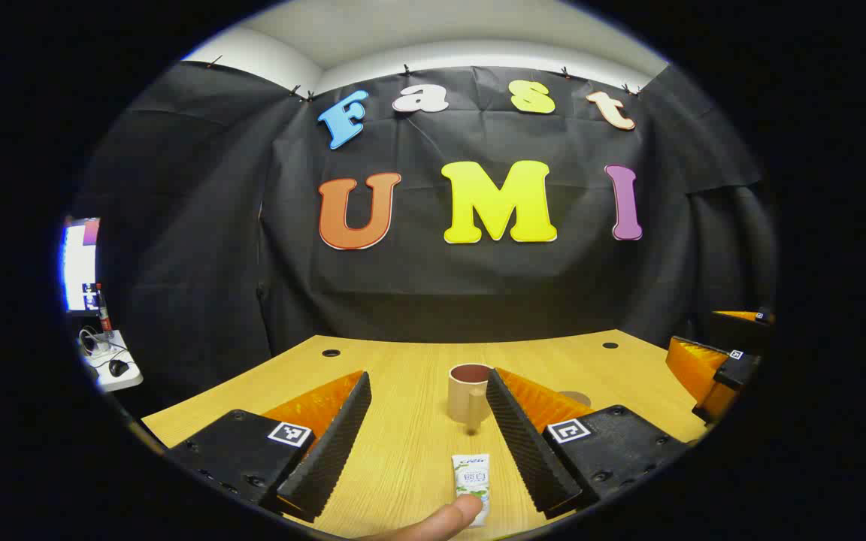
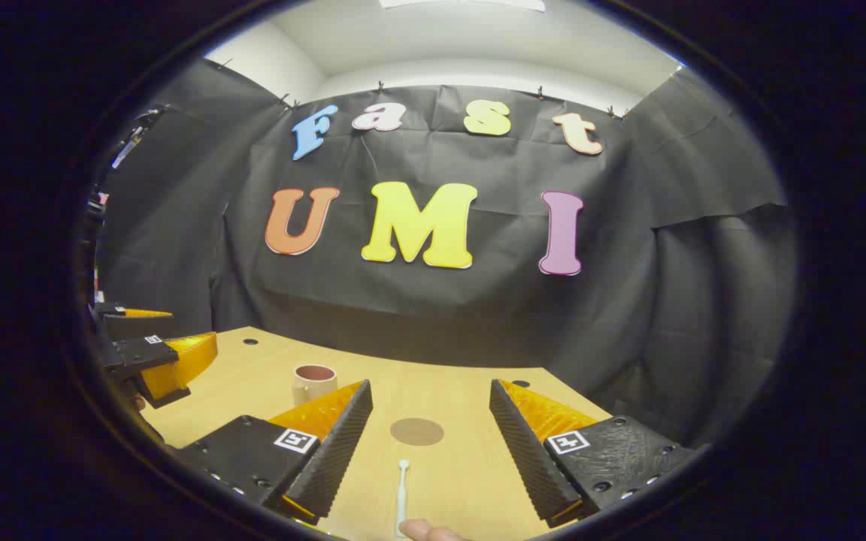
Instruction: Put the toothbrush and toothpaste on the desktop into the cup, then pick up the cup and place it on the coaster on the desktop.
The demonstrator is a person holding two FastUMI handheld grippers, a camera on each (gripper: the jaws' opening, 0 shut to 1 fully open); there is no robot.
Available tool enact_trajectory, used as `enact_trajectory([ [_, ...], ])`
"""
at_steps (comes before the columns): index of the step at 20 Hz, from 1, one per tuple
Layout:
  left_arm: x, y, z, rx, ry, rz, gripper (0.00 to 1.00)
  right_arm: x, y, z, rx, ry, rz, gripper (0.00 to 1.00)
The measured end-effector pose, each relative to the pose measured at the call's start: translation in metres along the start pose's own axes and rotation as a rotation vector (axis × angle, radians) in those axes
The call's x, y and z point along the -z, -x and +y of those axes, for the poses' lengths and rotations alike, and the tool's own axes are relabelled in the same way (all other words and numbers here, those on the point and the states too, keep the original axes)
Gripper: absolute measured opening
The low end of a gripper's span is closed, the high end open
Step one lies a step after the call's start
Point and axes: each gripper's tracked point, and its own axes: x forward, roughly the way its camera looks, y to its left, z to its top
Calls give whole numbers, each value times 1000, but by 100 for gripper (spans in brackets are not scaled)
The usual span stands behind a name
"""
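1. Toothpaste lies flat on the wooden desk, right between the two fingers of the left claw and a bit short of their tips. A fingertip rests on the tube's near end.

2. Toothbrush is lying on the desk too, lengthwise between the right claw's fingers, head pointing away. Another fingertip sits at its near end.

3. Cup stands upright straight ahead of the left claw, just past its fingertips, handle facing the claw. From what I can see of the inside it looks empty, though the bottom isn't visible. From the right claw it's off to the left.

4. Coaster is the flat brown disc dead ahead of the right claw, just past the brush, nothing on it.

5. Both claws are spread wide and gripping nothing. Each one shows up at the edge of the other's view, so they're side by side.

6. My guess on the step: we're at the loading part, since brush and paste are both out on the desk and the cup isn't on the coaster.

7. Next move, I'd say: close on the tube or the brush. Both lie low and flat, so the fingers need to get right down to the desk and pinch across the narrow side. Then tip it upright over the cup mouth, which is narrow.
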Motion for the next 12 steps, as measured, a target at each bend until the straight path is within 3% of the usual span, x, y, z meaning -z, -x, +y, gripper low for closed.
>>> enact_trajectory([
  [8, 8, 0, 4, 11, 30, 5, 98, -7, 3, -16, 58, -42, -17, 95],
  [12, 11, 0, 2, 14, 31, 12, 98, -8, 6, -18, 44, -54, -25, 96],
])
